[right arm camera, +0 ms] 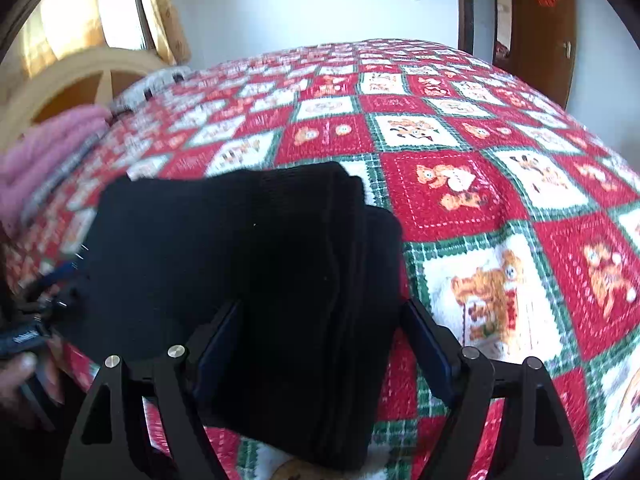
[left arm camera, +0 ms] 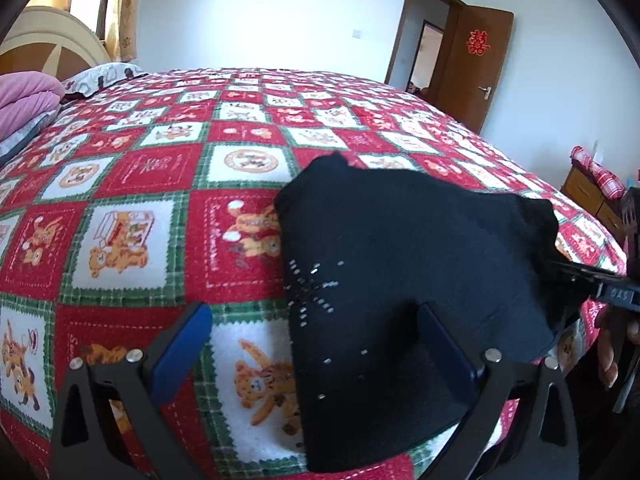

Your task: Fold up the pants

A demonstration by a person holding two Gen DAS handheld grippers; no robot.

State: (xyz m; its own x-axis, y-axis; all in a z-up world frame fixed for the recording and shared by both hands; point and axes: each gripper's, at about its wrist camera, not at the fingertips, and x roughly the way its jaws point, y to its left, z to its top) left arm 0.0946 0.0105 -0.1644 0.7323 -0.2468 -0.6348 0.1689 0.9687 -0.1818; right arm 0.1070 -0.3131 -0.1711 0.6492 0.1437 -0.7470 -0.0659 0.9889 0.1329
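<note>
The black pants (left arm camera: 400,248) lie folded into a thick bundle on the red, white and green teddy-bear quilt (left arm camera: 140,184). My left gripper (left arm camera: 316,336) stands wide open over the bundle's near left edge, and its pads do not press the cloth. At the bundle's right side, one of the right gripper's fingers (left arm camera: 580,276) reaches in. In the right wrist view the pants (right arm camera: 240,248) show stacked layers. My right gripper (right arm camera: 324,344) is open with the folded edge between its blue pads. The left gripper's fingers (right arm camera: 60,272) and a hand (right arm camera: 16,372) show at the left edge.
A pink blanket (left arm camera: 24,100) and a pillow (left arm camera: 100,76) lie at the bed's head by the wooden headboard (left arm camera: 48,44). A brown door (left arm camera: 476,64) stands open behind the bed. A wooden cabinet (left arm camera: 588,196) is beside the bed on the right.
</note>
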